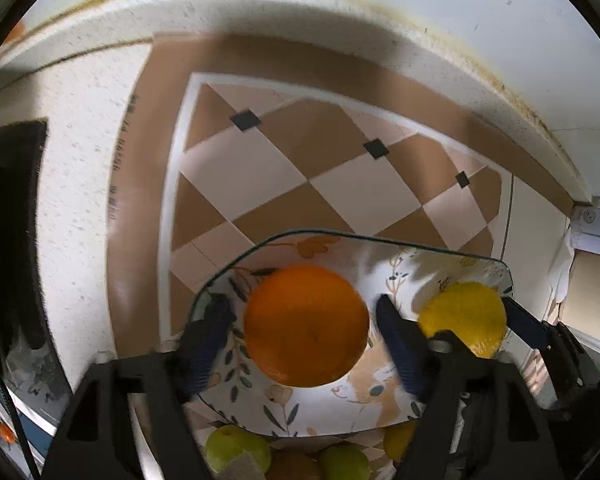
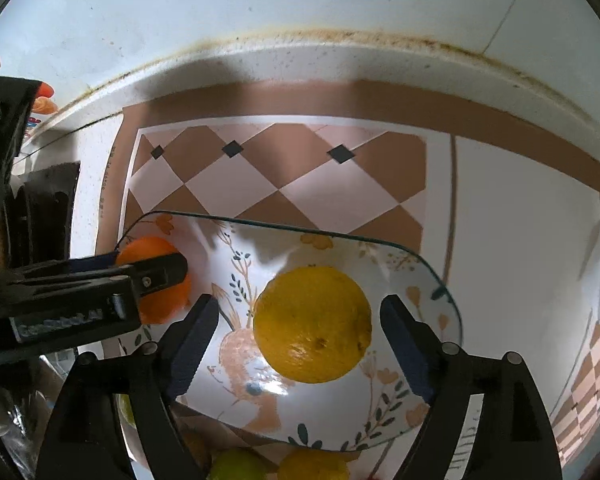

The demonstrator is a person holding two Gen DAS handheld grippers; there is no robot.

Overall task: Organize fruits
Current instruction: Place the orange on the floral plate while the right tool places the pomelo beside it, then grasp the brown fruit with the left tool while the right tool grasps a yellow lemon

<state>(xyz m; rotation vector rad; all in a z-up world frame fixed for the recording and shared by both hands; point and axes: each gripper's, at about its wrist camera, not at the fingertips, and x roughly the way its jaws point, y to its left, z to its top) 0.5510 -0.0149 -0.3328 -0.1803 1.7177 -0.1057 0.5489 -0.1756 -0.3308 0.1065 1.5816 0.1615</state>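
A floral rectangular plate [image 1: 340, 252] lies on a checkered mat; it also shows in the right wrist view [image 2: 380, 256]. An orange [image 1: 306, 326] sits on its left part, partly hidden in the right wrist view [image 2: 156, 250]. A yellow lemon [image 2: 312, 324] sits on its right part and shows in the left wrist view [image 1: 462, 322]. My left gripper [image 1: 304, 340] is open around the orange with a gap on each side. My right gripper [image 2: 300, 340] is open around the lemon, not touching it.
The checkered mat [image 1: 284, 176] covers a white counter against a white wall [image 2: 260, 8]. Green and yellow fruits [image 1: 236, 448] lie in a container below the plate's near edge. A dark object [image 1: 8, 208] stands at the left.
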